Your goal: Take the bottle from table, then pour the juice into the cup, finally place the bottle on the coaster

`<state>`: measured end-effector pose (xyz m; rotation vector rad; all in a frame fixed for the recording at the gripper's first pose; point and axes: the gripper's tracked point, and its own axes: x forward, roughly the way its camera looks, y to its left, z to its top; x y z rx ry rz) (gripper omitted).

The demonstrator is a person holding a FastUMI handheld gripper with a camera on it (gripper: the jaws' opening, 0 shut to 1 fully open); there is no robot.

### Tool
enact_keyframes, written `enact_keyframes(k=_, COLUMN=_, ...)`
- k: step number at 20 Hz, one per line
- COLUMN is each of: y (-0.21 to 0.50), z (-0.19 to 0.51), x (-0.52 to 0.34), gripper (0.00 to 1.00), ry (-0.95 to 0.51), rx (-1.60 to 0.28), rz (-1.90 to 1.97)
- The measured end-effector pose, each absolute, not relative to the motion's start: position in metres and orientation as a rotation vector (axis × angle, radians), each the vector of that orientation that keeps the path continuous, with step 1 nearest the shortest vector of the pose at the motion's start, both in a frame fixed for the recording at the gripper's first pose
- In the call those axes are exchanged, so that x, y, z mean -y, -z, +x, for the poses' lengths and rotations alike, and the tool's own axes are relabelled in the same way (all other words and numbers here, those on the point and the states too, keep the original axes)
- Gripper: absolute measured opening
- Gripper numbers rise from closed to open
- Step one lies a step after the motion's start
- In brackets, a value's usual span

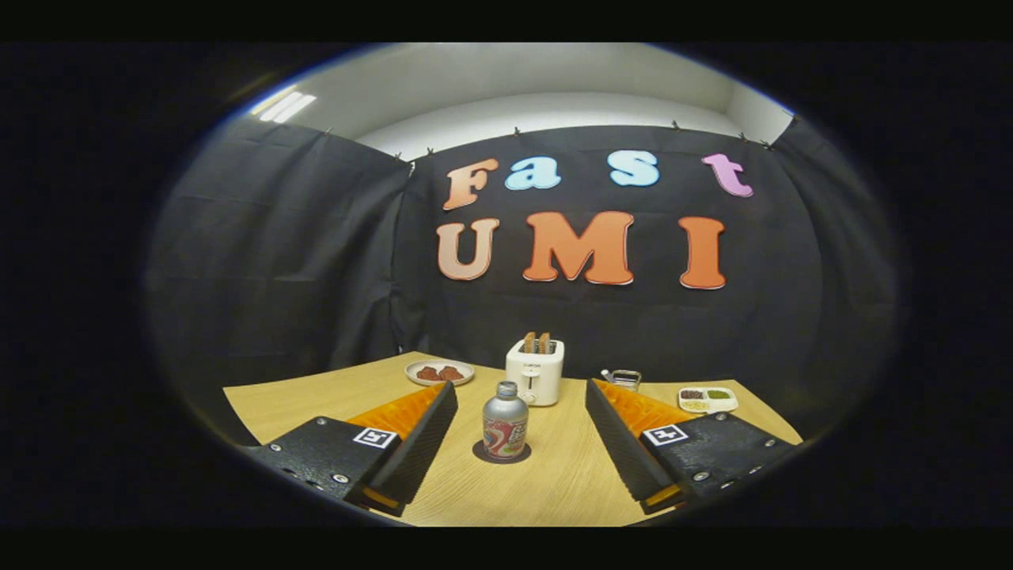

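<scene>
Jaws spread wide, one bottle (505, 421) upright on one coaster (502, 454)

demo booth: black cloth walls (277, 253), toaster (535, 370) on table (316, 400).

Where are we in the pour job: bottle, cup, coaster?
Looks near the end: the bottle stands upright on the dark round coaster, ahead of the tongs, between their fingers. The tongs are open, both fingers clear of it, so nothing is in hand. The cup sits beyond, beside the toaster; whether juice is in it cannot be told. If poured, nothing is left.
</scene>
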<state>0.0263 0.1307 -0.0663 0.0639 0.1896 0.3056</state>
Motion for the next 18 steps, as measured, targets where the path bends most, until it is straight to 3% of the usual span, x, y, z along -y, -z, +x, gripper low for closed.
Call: enact_keyframes(k=18, y=0.026, z=-0.011, x=-0.019, gripper=0.97, ry=-0.158, rx=-0.146, rz=0.075)
